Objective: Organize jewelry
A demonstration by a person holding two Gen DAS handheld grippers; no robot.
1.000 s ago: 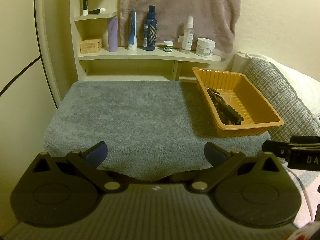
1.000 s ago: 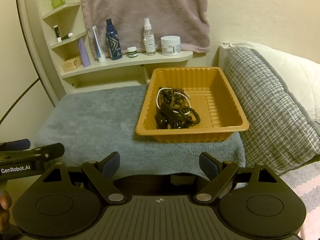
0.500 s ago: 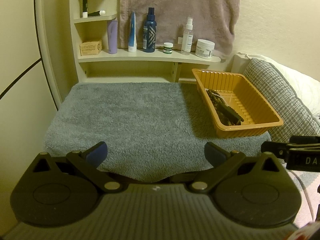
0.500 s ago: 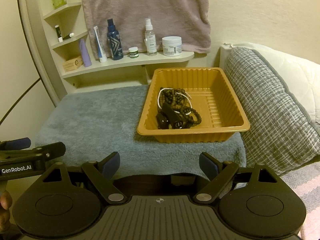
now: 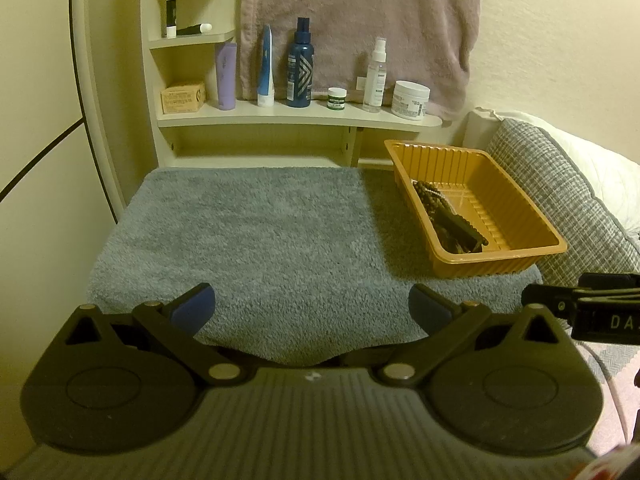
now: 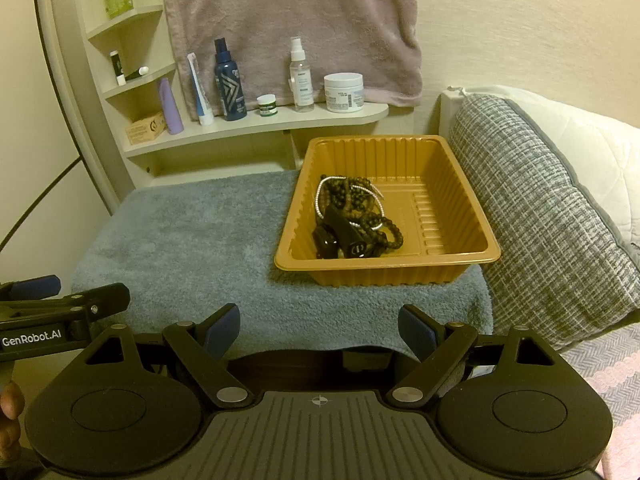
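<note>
Left wrist view: left gripper (image 5: pixel 311 312) spread wide, nothing between pads, above grey towel (image 5: pixel 248 232). Right wrist view: right gripper (image 6: pixel 319 330) spread, empty; tangled bead bracelets (image 6: pixel 354 220) lie inside orange tray (image 6: pixel 452 200), left half.

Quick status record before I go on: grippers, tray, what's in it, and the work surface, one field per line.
left gripper: jaws open, nothing between them, above the near edge of the towel
right gripper: jaws open, empty, facing the tray
tray: orange plastic, on the right end of the grey towel
jewelry: dark bead strands, a silvery chain and black pieces, tangled in the tray's left half
towel outside tray: no jewelry seen on it
shelf: bottles and jars, behind the towel
</note>
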